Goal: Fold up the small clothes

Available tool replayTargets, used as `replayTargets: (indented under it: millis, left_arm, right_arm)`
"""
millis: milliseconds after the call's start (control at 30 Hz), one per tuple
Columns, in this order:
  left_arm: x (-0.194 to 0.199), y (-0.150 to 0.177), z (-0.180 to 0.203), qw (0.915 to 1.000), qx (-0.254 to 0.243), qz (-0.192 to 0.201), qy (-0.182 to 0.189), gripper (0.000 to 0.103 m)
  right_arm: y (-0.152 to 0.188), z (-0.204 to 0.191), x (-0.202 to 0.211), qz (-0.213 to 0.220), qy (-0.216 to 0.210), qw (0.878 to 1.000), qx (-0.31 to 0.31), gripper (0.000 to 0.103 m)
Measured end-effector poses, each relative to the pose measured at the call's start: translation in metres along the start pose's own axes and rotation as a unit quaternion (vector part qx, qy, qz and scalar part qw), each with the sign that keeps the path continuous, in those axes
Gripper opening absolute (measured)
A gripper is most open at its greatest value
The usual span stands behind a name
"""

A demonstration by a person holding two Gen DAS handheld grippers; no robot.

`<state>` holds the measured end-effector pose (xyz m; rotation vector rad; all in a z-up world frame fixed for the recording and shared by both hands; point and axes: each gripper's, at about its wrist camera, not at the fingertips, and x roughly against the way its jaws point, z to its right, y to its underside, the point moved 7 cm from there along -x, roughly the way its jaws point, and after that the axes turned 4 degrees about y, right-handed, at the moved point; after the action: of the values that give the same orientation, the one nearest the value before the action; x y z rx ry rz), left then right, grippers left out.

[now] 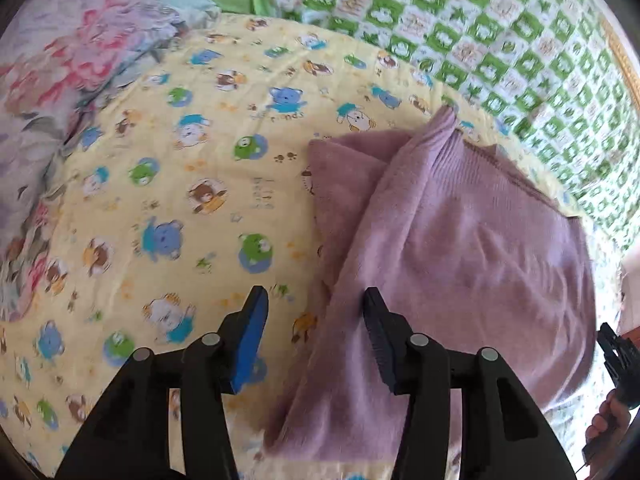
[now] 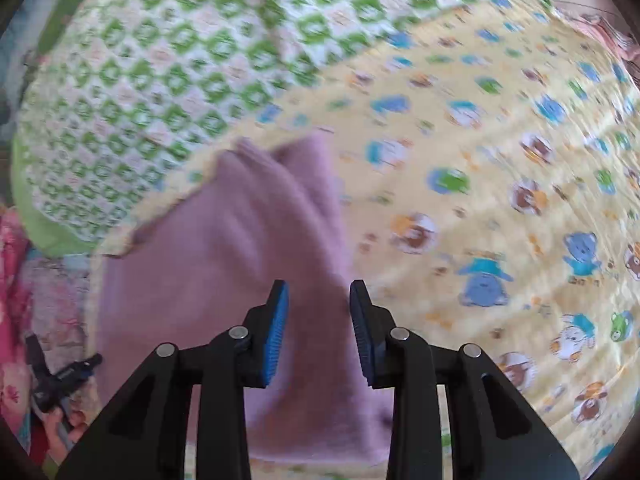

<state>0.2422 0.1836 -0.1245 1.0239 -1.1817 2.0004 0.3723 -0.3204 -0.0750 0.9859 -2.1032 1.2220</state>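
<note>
I hold both grippers, left gripper and right gripper, open and empty above the mauve knit sweater, lying part-folded near the cartoon-bear sheet's edge.

Left claw and right claw both angled downward, jaws parted, nothing gripped

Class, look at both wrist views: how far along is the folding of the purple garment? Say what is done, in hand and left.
Done: the purple garment lies on the yellow sheet with one part already folded over its middle. In hand: nothing; the left gripper and right gripper both stand open above it, no cloth pinched. Left: probably further folds to make it compact, since it looks only partly folded.
</note>
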Motion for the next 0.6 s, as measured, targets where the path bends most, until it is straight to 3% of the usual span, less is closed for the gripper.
replayTargets:
  millis: [100, 333, 600]
  left_arm:
    - [0.013, 0.013, -0.005, 0.9996, 0.021, -0.010, 0.015, 0.058]
    - [0.016, 0.052, -0.009, 0.9970, 0.054, -0.043, 0.036, 0.060]
    - [0.014, 0.073, -0.009, 0.9953, 0.059, -0.059, 0.050, 0.061]
  right_arm:
    - [0.009, -0.046, -0.006, -0.019, -0.041, 0.998, 0.032, 0.035]
    - [0.037, -0.162, -0.045, -0.072, -0.122, 0.984, 0.107, 0.038]
    - [0.058, -0.246, -0.101, -0.134, -0.153, 0.962, 0.180, 0.047]
